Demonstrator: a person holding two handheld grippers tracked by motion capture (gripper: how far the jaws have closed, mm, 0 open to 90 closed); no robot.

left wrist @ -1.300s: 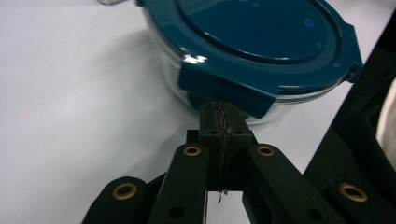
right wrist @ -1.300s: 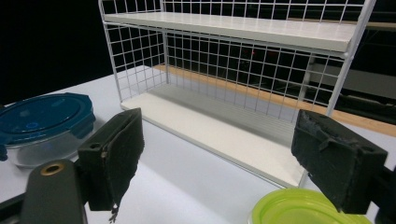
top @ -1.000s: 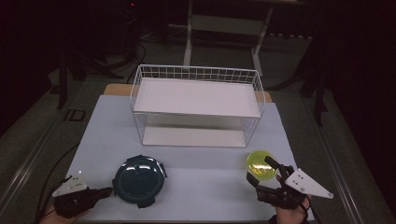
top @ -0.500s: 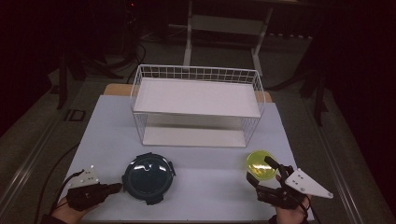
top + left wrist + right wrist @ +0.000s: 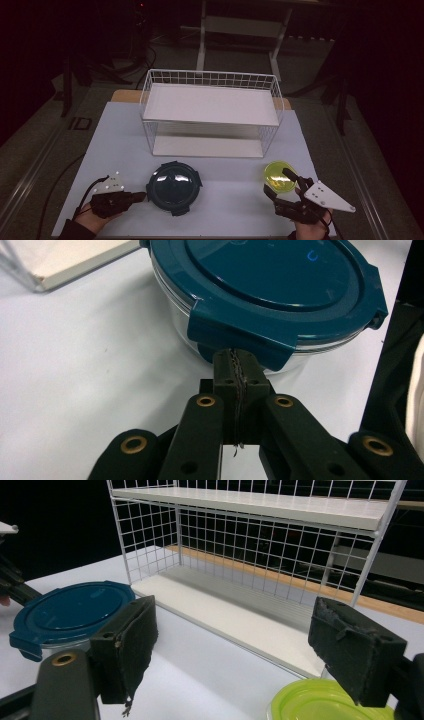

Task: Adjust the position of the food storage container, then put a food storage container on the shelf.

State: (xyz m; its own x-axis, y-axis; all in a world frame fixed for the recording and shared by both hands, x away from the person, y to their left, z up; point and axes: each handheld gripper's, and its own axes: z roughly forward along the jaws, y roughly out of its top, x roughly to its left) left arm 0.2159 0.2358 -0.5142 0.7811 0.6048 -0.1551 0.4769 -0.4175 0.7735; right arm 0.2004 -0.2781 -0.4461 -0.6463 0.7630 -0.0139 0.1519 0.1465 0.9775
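left gripper [image 5: 136, 198] (jaws closed) touches blue-lidded container [image 5: 174, 187]; right gripper [image 5: 283, 190] gapes empty.

The left gripper [image 5: 134, 198] lay low at the near left, held in the person's left hand [image 5: 95, 216], its jaws pressed fully together and pointing rightward. The right gripper [image 5: 280, 190] sat at the near right in the right hand [image 5: 310, 227], its jaws spread wide apart.
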